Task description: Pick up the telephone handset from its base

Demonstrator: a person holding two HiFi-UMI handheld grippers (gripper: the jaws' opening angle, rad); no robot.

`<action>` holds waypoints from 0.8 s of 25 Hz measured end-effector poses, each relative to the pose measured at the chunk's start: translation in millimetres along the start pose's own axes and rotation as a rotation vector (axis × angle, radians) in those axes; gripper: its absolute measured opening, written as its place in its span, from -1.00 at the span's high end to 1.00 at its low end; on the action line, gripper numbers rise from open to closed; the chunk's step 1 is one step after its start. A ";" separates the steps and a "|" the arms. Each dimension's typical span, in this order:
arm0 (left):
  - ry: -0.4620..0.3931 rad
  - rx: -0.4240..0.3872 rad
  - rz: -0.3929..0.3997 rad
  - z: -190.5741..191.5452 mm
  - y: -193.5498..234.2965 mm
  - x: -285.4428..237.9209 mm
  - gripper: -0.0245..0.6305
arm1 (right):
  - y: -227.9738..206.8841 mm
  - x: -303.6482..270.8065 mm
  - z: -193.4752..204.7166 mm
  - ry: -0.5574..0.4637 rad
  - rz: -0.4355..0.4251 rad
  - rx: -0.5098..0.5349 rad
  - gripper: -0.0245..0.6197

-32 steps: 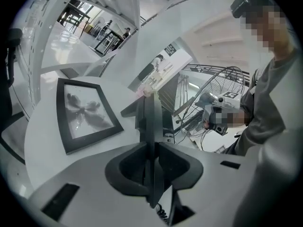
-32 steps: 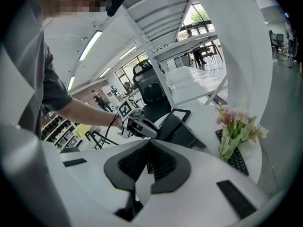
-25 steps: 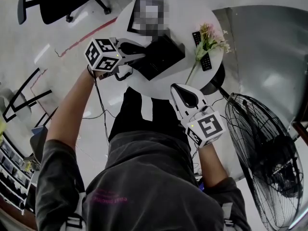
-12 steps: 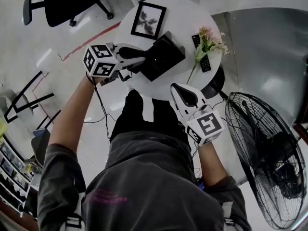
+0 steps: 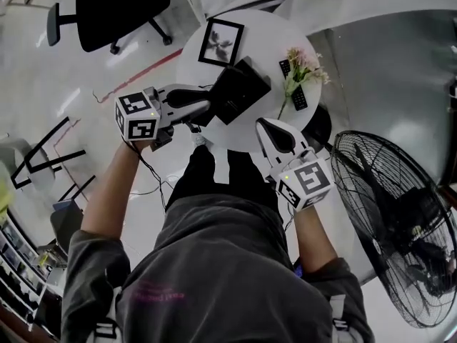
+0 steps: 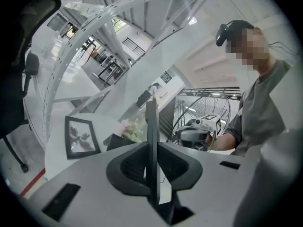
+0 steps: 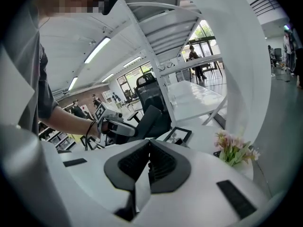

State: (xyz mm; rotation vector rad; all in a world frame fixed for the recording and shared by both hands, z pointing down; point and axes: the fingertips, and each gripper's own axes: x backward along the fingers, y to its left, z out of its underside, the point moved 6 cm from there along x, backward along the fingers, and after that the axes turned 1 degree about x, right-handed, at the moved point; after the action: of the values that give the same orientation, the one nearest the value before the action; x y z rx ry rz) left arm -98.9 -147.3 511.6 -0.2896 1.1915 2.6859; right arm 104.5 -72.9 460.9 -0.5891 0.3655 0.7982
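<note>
The jaws of the left gripper (image 5: pixel 203 106) are clamped on the telephone handset (image 6: pixel 151 122), which stands edge-on between the pads, tilted upward above the black base (image 5: pixel 251 90) by the near edge of the round white table (image 5: pixel 271 34). The right gripper (image 5: pixel 264 126) has its jaws closed together on nothing, over that same near edge

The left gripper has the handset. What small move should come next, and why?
Probably raise the left gripper a little, straight up. Its jaws are shut on the slim black telephone handset, whose far end overlaps the black telephone base on the round white table in the head view, so clearance is not evident.
</note>
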 end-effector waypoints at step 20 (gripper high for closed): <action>-0.267 -0.202 -0.079 -57.9 -137.9 78.0 0.68 | 48.8 51.3 -47.1 -0.173 0.074 0.104 0.86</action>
State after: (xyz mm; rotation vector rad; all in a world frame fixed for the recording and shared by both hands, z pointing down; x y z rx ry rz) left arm -133.8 -92.3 356.0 -0.0036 0.8187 2.6731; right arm 96.9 -46.3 380.5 -0.4078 0.2693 0.8886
